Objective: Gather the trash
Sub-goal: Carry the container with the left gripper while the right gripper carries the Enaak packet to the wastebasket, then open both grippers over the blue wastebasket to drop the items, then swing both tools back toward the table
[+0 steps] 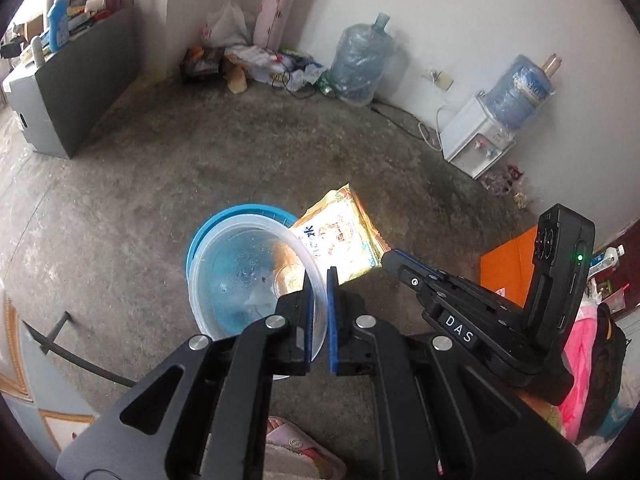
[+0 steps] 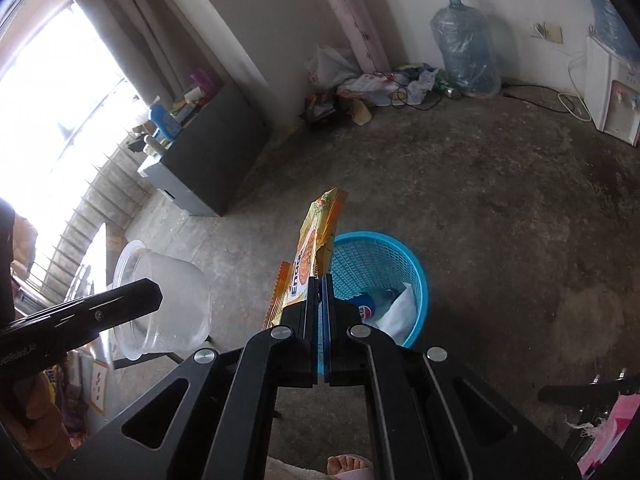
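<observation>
My left gripper [image 1: 320, 276] is shut on the rim of a clear plastic tub [image 1: 248, 272] and holds it above a blue mesh waste basket [image 1: 208, 232]. My right gripper [image 2: 323, 280] is shut on a yellow-orange snack wrapper [image 2: 316, 248] and holds it over the near left edge of the blue basket [image 2: 416, 280]. The basket holds a plastic bottle [image 2: 372, 304] and white paper [image 2: 400, 312]. The wrapper [image 1: 344, 236] and right gripper [image 1: 390, 258] show in the left wrist view. The tub [image 2: 168, 300] and left gripper show at the left of the right wrist view.
Bare concrete floor [image 2: 500, 200] lies all around. A grey cabinet [image 2: 208, 160] stands at the left. A pile of litter [image 2: 380, 84] and a water jug [image 2: 464, 48] sit by the far wall, a water dispenser [image 1: 480, 136] at the right. An orange box [image 1: 508, 264] lies near.
</observation>
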The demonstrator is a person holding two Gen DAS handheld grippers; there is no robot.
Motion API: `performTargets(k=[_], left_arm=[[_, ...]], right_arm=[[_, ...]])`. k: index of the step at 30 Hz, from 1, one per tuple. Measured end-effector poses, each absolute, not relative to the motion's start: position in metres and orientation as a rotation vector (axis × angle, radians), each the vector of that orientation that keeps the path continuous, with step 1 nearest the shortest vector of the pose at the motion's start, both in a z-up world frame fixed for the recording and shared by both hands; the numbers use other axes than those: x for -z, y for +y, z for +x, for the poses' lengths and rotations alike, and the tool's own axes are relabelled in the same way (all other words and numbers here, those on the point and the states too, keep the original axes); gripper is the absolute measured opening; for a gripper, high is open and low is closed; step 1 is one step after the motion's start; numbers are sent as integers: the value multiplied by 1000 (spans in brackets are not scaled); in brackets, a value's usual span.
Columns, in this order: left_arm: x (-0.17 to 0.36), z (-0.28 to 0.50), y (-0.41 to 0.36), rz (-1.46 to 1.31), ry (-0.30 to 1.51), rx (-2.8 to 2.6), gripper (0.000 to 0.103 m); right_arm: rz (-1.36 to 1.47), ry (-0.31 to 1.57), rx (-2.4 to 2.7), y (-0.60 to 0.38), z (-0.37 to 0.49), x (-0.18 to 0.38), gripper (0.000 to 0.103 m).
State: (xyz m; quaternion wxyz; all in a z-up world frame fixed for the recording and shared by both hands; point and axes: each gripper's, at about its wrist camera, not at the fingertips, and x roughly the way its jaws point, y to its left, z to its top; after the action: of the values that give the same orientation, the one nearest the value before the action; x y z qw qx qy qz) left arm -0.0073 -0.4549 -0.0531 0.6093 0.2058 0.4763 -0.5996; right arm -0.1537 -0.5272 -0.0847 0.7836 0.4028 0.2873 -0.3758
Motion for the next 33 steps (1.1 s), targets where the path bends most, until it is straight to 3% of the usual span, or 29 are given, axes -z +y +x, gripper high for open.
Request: performTargets(k=[4,5,6,7,11,15,18,27,33], left_arm=[[89,-9,-482,534,1135,1345,5],[98,-10,-488,561,1140,1326,18],[106,-9,-494,583,1150,1302,44],[113,-8,-498,596,1155,1274,51],[116,-2,-499,576,1181,1234,52],[97,1,-488,543,1122,1253,57],[82,1,-486,533,1081,1243,57],[9,1,-437,459,953,1207,64],[-42,11,-366,388,852,1157,75]], right_arm=[[946,668,847,-559,-144,125,2],[966,687,851,-565,-141,134,3],[1000,719,853,-574,-138,152,4],[1018,754,853,-580,-134,165,7],[1086,841,900,-596,-132,208,13],[1087,786,896,-588,-142,200,29],[1086,761,886,-583,-148,188,30],[1006,647,833,-549,-149,112,43],[862,590,744,-506,-131,44,63]])
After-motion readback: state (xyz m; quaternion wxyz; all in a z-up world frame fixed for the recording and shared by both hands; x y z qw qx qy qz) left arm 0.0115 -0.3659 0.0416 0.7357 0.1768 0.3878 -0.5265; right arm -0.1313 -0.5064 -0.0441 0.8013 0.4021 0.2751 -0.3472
